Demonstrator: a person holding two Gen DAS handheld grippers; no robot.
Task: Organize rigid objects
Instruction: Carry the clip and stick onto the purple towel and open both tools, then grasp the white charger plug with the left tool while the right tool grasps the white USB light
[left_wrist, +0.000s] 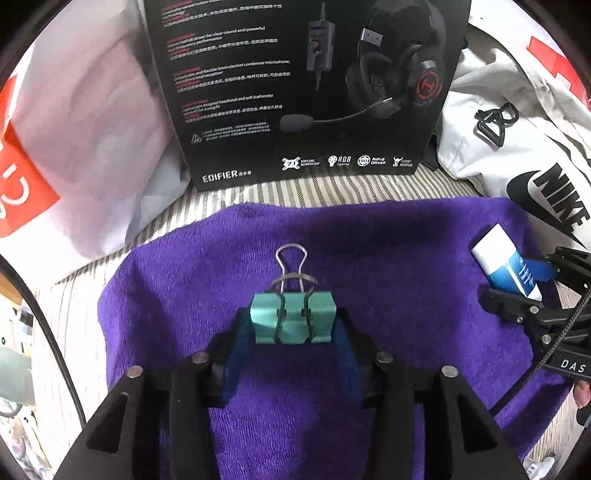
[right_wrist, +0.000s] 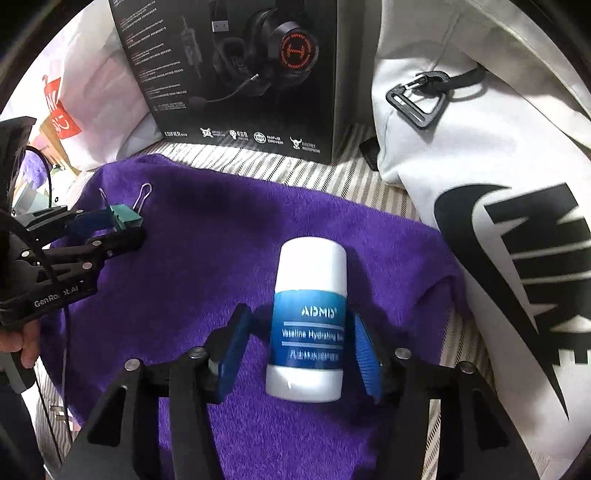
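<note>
A purple towel (left_wrist: 388, 258) lies spread beneath both grippers, on striped bedding (right_wrist: 295, 166). Ahead of the jaws, past the towel's far edge, stands a black headset box (left_wrist: 306, 92), with a white Nike bag (right_wrist: 498, 184) to its right.

Right gripper (right_wrist: 301, 343): jaws well open, blue pads (right_wrist: 364, 350) flanking a white-and-blue balm stick (right_wrist: 308, 325) that lies between them on the towel. A clear gap shows on the left side; the right pad sits just beside the label, contact uncertain.

Left gripper (left_wrist: 293, 325): jaws closed onto a teal binder clip (left_wrist: 293, 317), gripped by its body at the fingertips, with one wire handle pointing forward, away from the jaws. From the right wrist view the clip appears raised just off the towel.
</note>
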